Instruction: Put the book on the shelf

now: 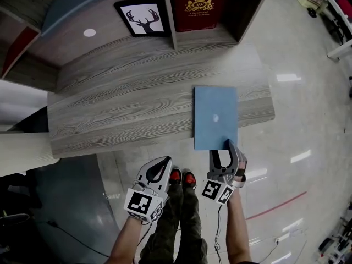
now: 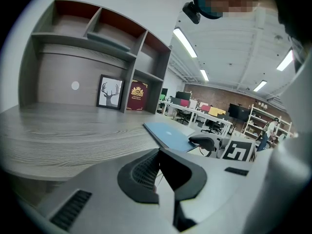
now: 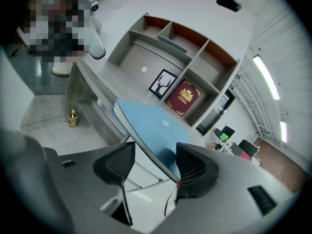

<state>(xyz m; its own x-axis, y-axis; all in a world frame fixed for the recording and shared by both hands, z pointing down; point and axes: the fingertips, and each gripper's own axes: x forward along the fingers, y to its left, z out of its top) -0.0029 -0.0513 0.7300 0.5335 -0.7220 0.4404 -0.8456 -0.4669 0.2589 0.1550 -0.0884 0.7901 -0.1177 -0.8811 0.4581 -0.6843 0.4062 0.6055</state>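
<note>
The left gripper (image 1: 158,168) hangs empty with its jaws together, off the table's (image 1: 110,109) 6 o'clock edge. The blue book (image 1: 215,117) lies flat and overhangs that edge, with the shelf (image 1: 170,15) at its 12 o'clock. That overhang likely lets the right gripper (image 1: 224,152) straddle its near corner, jaws wide and not pressing.

Framed deer picture (image 1: 142,18) upright on wood-grain table (image 1: 121,103), small bottle (image 3: 72,117) on floor (image 3: 44,126)
</note>
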